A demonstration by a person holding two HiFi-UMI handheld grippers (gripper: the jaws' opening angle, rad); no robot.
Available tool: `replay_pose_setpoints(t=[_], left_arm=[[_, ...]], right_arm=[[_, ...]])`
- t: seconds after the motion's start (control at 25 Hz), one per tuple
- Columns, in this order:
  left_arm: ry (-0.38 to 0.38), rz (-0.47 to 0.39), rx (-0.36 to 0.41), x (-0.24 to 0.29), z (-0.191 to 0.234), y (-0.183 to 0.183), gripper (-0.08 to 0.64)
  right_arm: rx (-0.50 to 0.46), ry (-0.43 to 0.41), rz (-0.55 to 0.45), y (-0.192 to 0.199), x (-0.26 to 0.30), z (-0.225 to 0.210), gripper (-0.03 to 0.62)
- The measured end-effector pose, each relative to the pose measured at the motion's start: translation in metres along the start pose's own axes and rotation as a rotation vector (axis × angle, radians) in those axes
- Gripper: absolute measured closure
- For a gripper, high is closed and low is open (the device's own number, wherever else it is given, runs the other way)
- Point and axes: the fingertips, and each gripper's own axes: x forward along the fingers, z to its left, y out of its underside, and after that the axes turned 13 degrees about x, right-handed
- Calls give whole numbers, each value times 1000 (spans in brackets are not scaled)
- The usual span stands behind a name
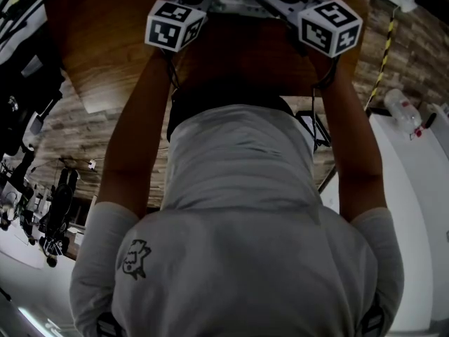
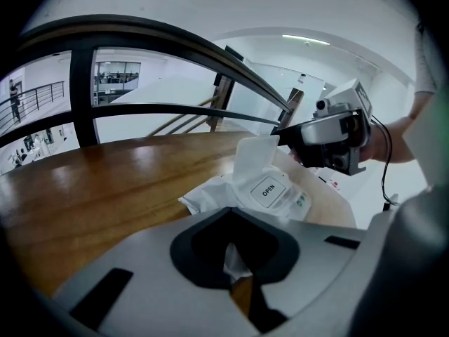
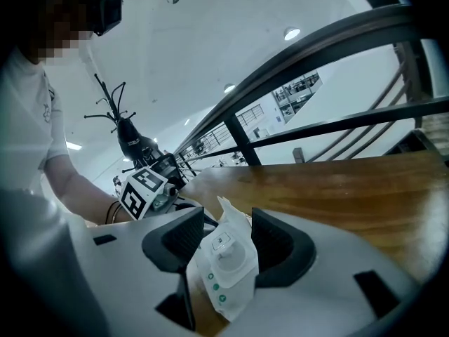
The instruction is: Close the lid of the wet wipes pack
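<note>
Worktop [image 2: 105,181]: one, wooden, spread across the frame's left.
Left tool [image 2: 235,267]: closed on the near edge of the wet wipes pack [image 2: 280,196].
Right tool [image 3: 226,243]: jaws held apart, pack between them.
Wet wipes pack: one, centre frame, long axis laid tool to tool.
Lid [image 2: 254,154]: one, stood open, nearest the right tool.

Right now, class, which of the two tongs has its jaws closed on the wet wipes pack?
The left tongs: their jaws pinch an edge of the wet wipes pack, whereas the right tongs stand with jaws apart, the pack between them.
</note>
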Motion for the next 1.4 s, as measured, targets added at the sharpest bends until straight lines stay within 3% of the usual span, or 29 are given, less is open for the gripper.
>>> replay_pose_setpoints(t=[0.72, 1.4], left_arm=[[-20, 6, 46, 0, 0, -1, 546], [-17, -2, 41, 0, 2, -1, 546]], right_arm=[[11, -12, 46, 26, 0, 7, 396], [25, -7, 80, 38, 18, 0, 396]])
